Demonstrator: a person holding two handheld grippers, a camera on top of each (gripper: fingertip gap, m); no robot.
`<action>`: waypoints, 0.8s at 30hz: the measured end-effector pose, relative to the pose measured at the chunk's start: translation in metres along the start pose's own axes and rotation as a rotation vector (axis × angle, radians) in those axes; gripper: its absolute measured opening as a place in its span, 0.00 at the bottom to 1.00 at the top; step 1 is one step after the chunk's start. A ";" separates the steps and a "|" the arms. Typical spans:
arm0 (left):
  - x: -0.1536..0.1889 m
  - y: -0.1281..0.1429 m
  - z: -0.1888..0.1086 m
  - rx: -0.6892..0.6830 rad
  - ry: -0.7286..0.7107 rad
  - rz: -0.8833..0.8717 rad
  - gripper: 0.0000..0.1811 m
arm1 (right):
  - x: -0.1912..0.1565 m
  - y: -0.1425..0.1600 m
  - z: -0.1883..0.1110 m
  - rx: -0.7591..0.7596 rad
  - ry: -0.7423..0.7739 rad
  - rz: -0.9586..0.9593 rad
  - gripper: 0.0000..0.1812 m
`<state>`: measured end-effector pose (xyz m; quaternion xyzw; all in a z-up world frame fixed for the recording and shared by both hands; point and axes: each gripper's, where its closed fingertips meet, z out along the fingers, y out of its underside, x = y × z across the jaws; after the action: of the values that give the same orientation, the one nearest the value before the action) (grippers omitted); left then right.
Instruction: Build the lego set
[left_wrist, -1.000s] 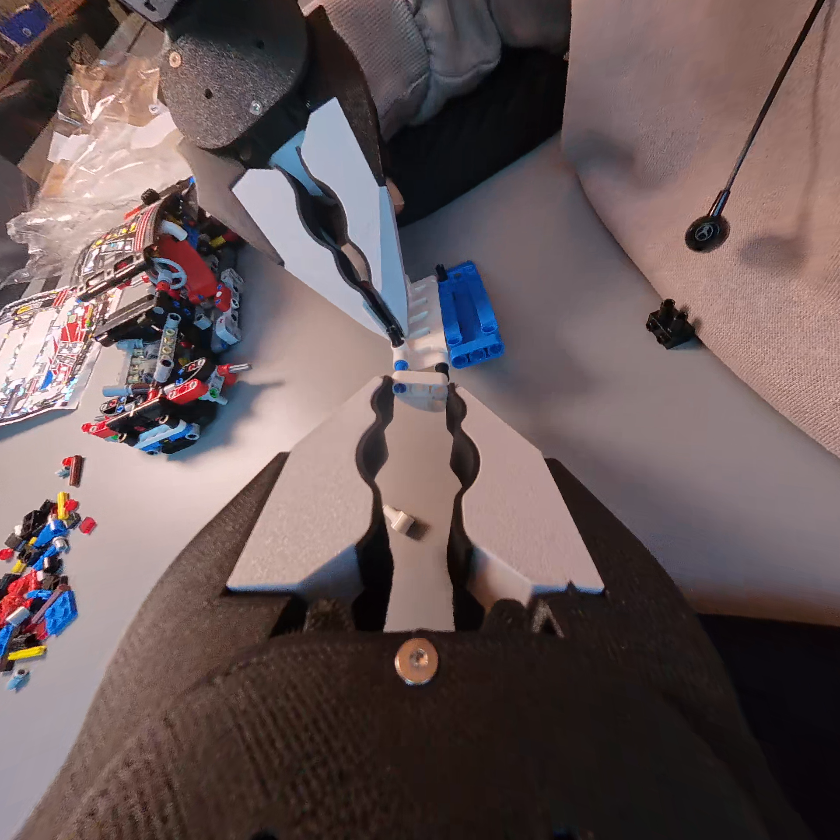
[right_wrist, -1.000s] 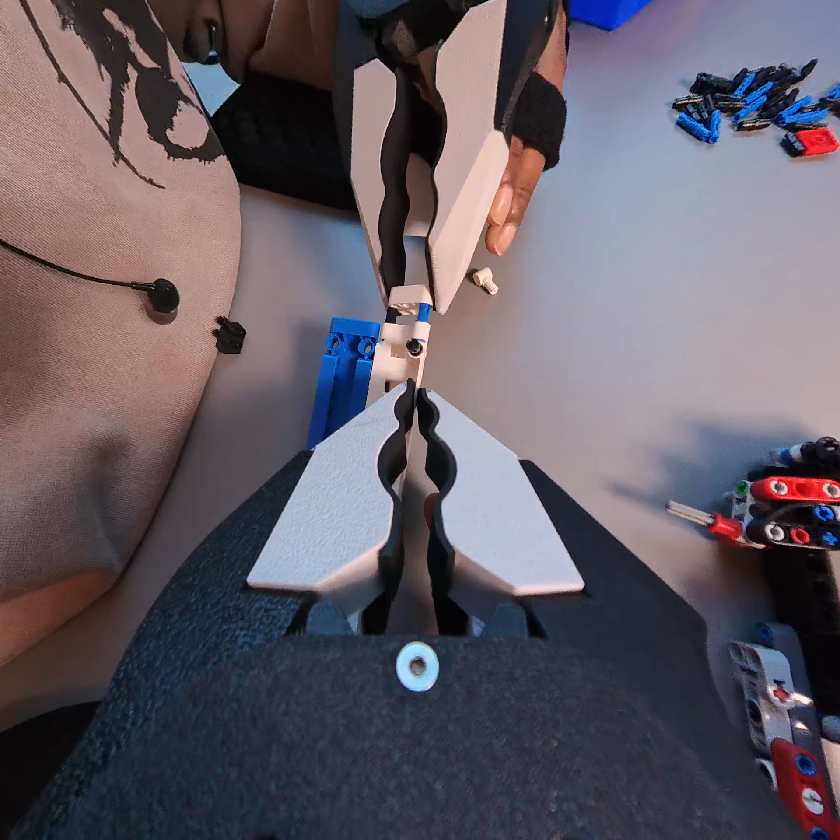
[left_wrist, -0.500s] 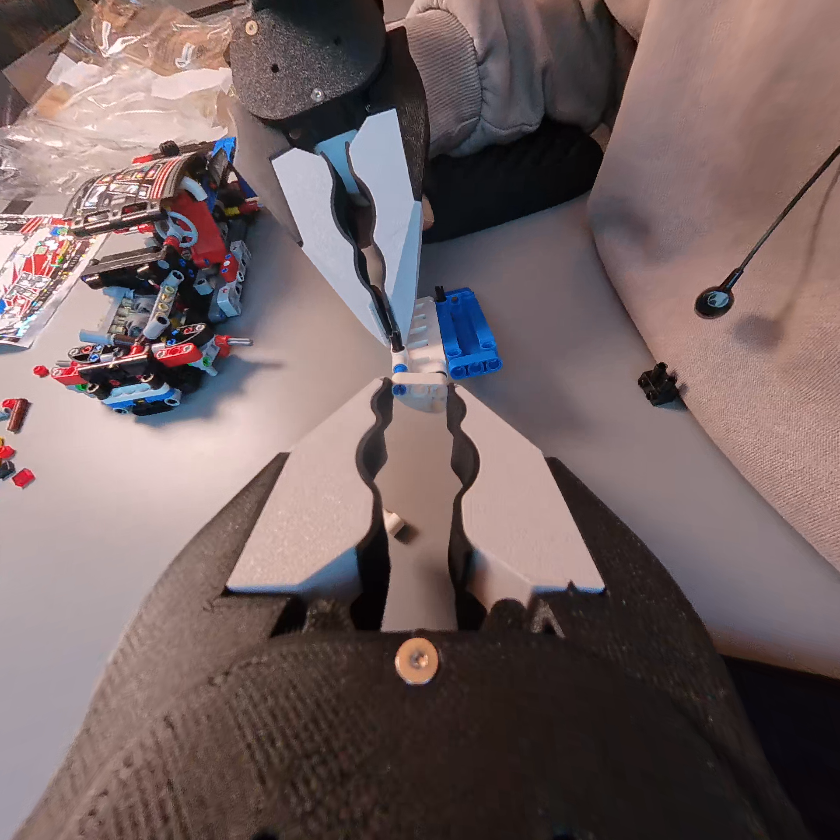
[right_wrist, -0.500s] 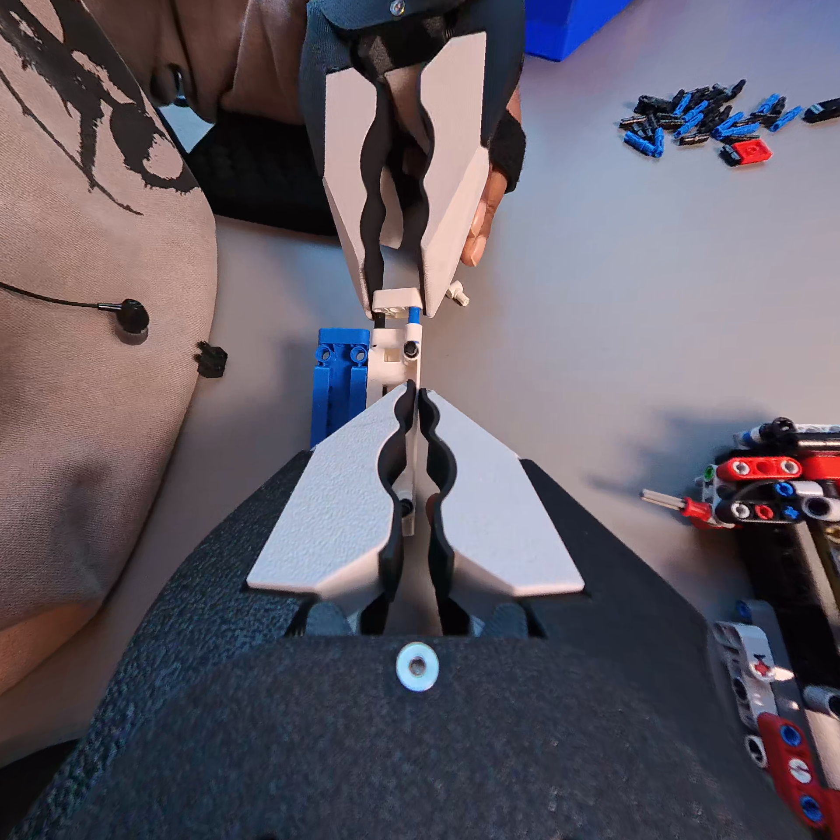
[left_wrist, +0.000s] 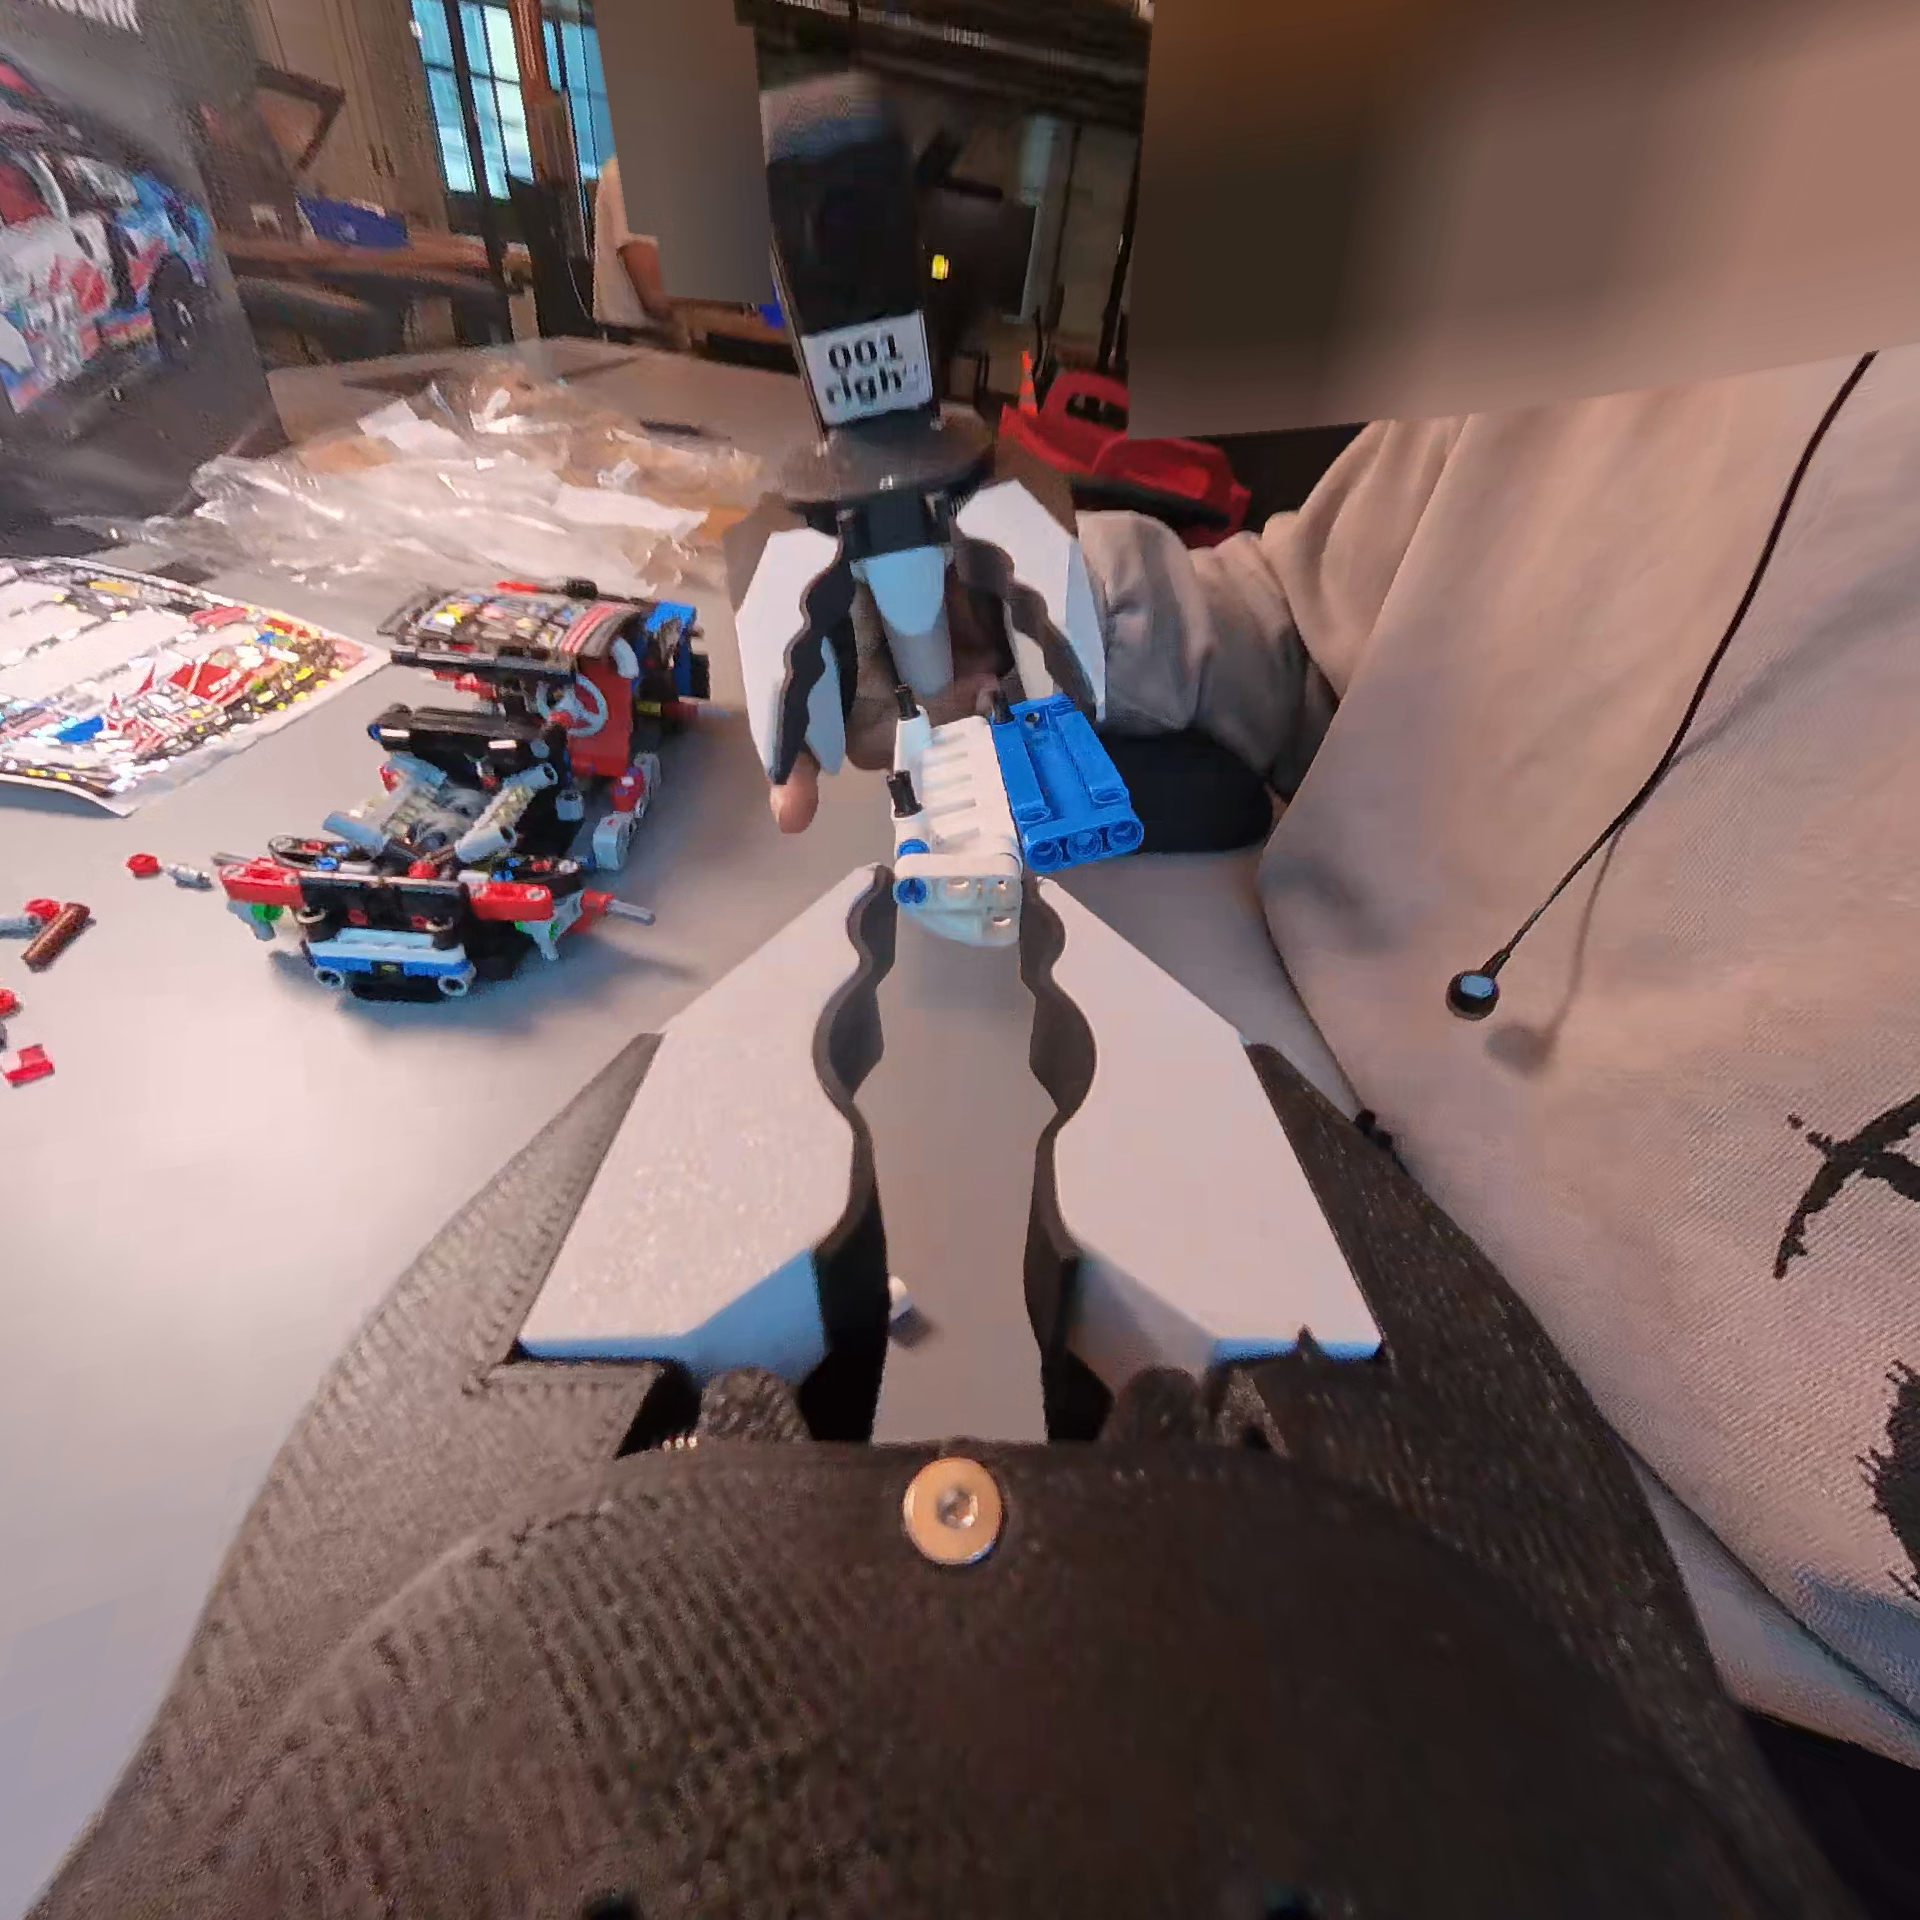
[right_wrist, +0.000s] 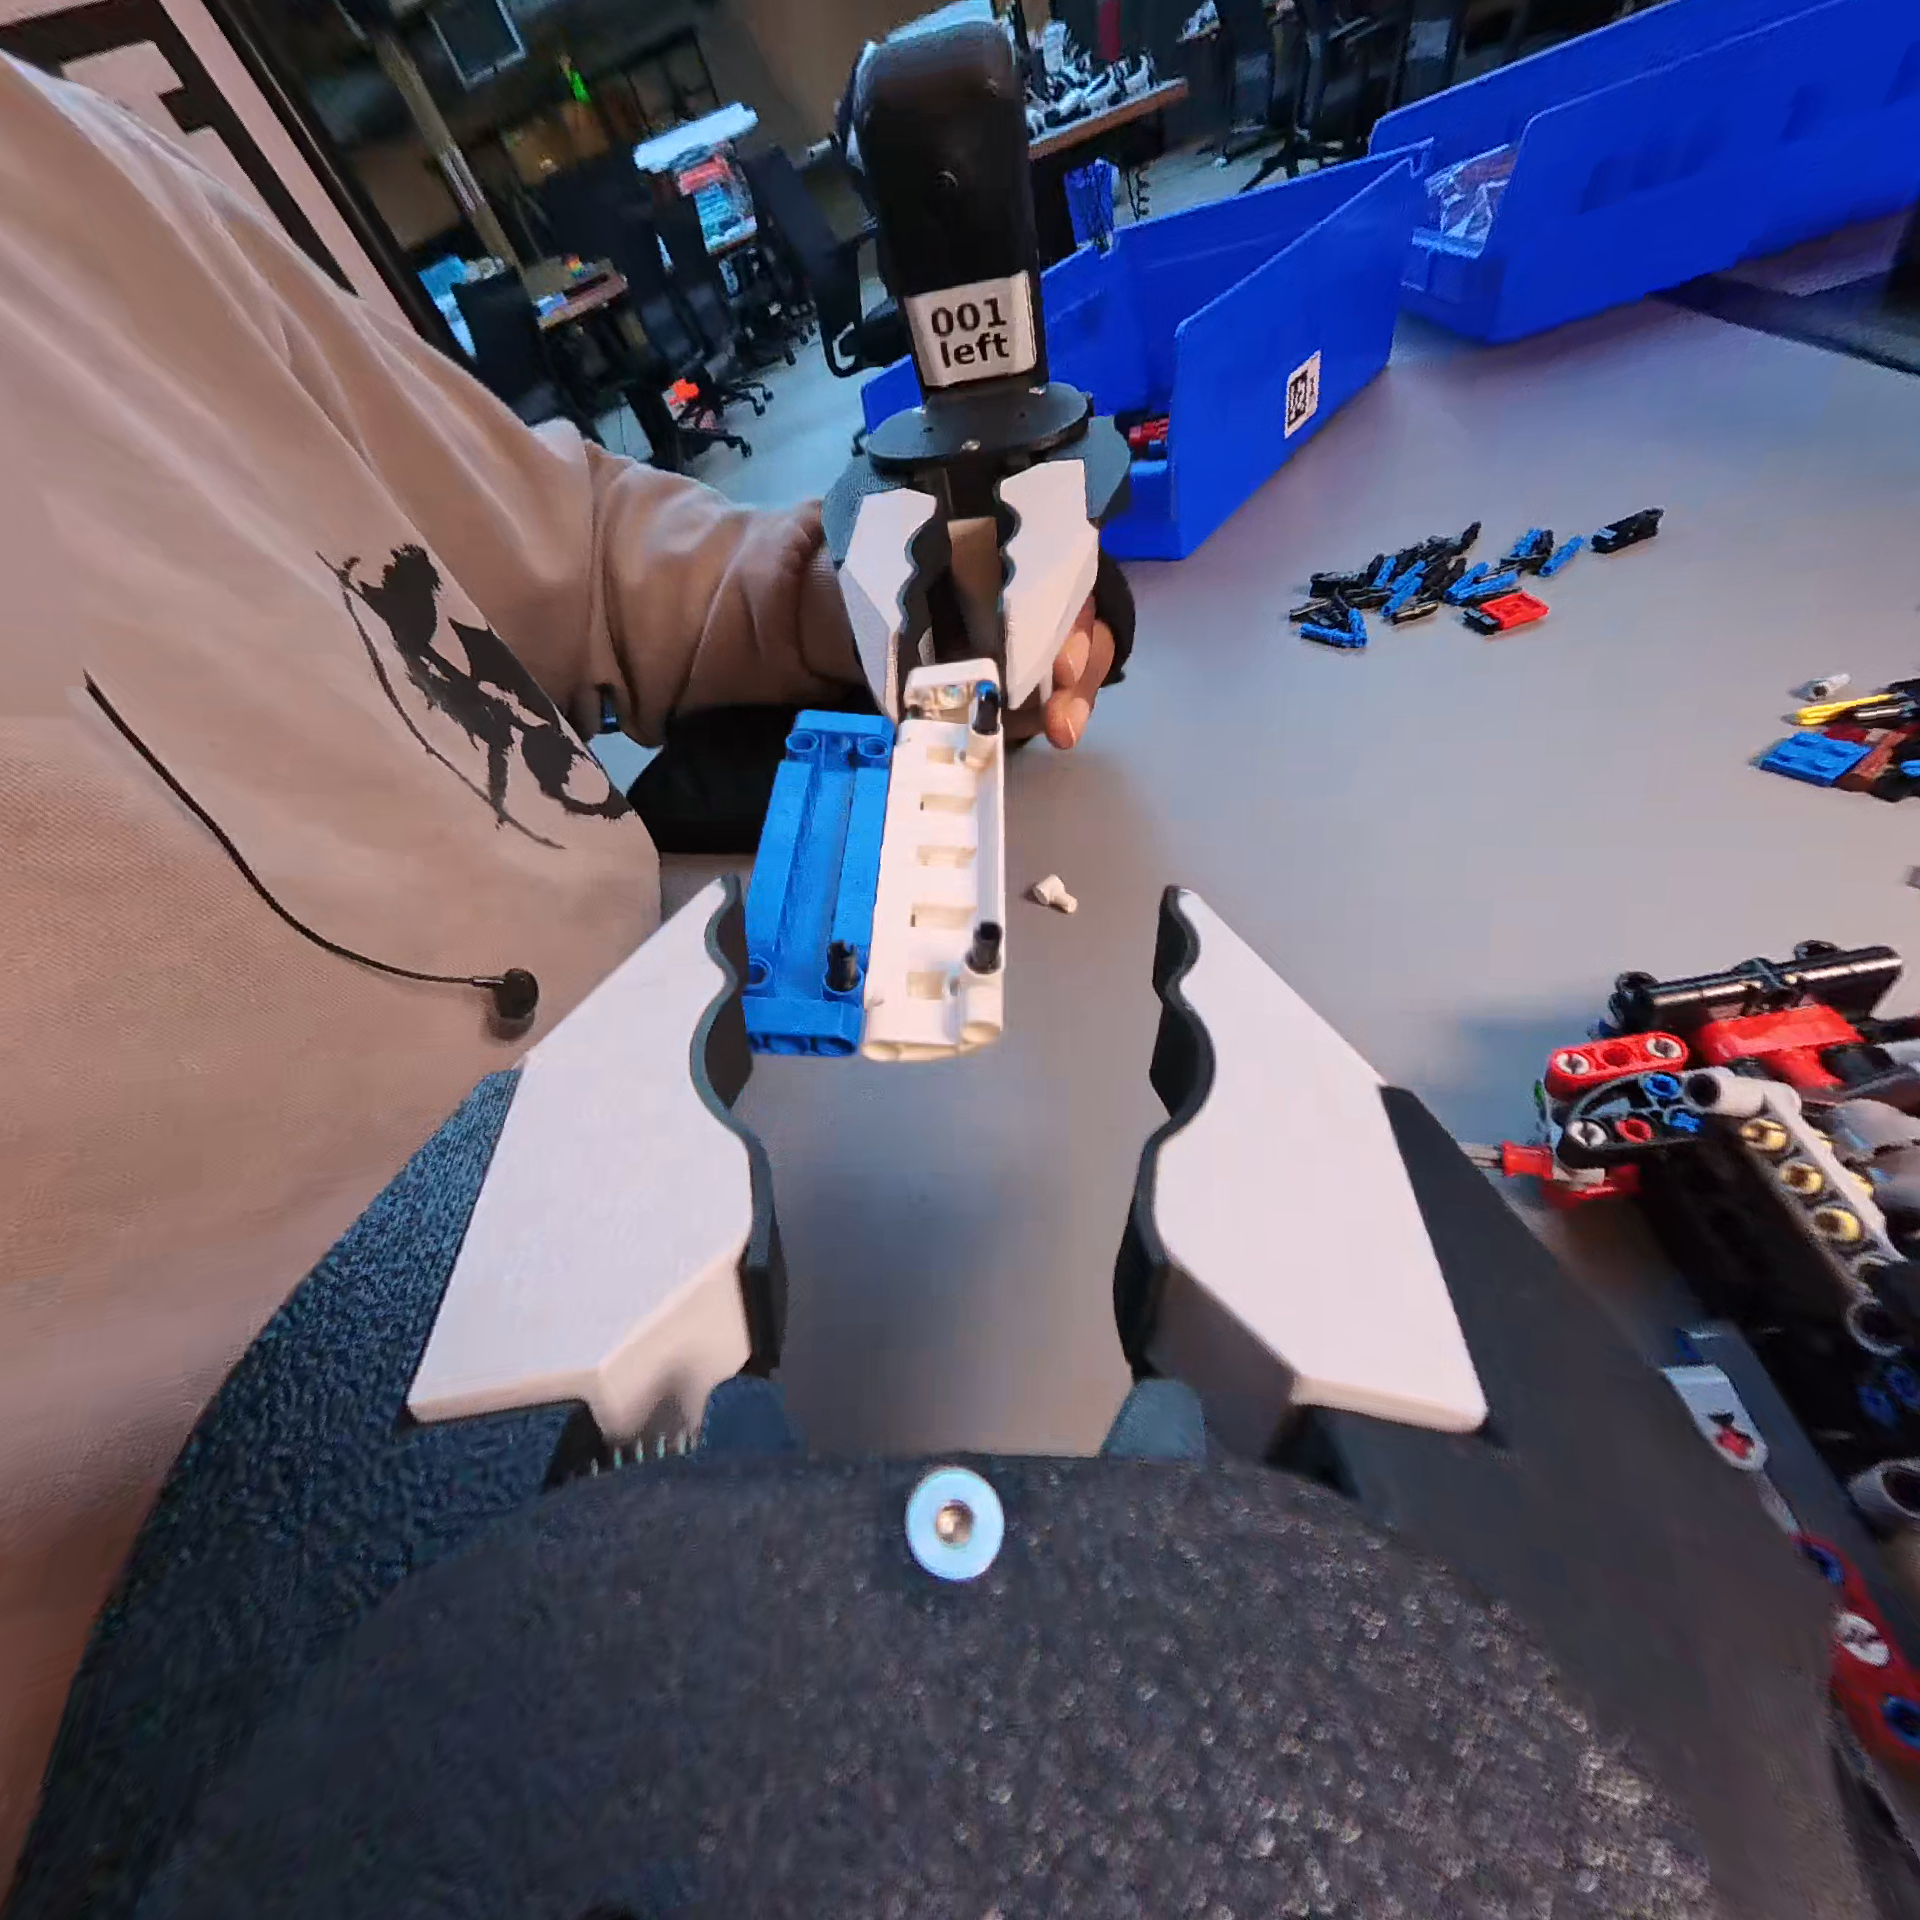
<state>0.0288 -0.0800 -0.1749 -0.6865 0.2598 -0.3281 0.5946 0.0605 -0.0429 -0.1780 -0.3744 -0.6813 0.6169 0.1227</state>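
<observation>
A white panel (left_wrist: 951, 821) joined side by side to a blue panel (left_wrist: 1070, 779) is held just above the grey table. Black pins stick up from the white panel. My left gripper (left_wrist: 961, 894) is shut on the near end of the white panel. In the right wrist view the white panel (right_wrist: 940, 883) and blue panel (right_wrist: 810, 883) point toward me, with my left gripper (right_wrist: 956, 696) clamped on the far end. My right gripper (right_wrist: 951, 904) is open and empty, its fingers on either side of the near end without touching. It also shows in the left wrist view (left_wrist: 935, 727), open.
A partly built car model (left_wrist: 468, 790) sits left of the panels and shows in the right wrist view (right_wrist: 1766, 1122). A sticker sheet (left_wrist: 135, 665) and plastic bags (left_wrist: 436, 488) lie behind it. A small white pin (right_wrist: 1051, 891), loose pieces (right_wrist: 1434, 592) and blue bins (right_wrist: 1247, 343) are nearby. A person's torso (left_wrist: 1558, 831) borders the table. One gripper's finger ends stand about 6 cm off the other's.
My right gripper has opened, let go at the white panel and drawn back. Both cameras have tilted up. My left gripper still holds the panels.
</observation>
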 end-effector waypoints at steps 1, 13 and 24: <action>-0.001 -0.005 -0.001 0.029 -0.005 0.006 0.12 | -0.001 -0.004 0.001 0.024 -0.003 0.018 0.42; 0.004 -0.027 0.003 0.108 -0.086 0.131 0.12 | -0.009 -0.013 0.013 0.133 -0.143 0.501 0.16; -0.001 -0.028 0.002 0.054 -0.202 0.311 0.12 | -0.004 -0.021 0.003 0.224 -0.236 0.629 0.20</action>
<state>0.0289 -0.0735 -0.1471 -0.6512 0.2927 -0.1685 0.6796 0.0536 -0.0465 -0.1582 -0.4761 -0.4702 0.7346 -0.1124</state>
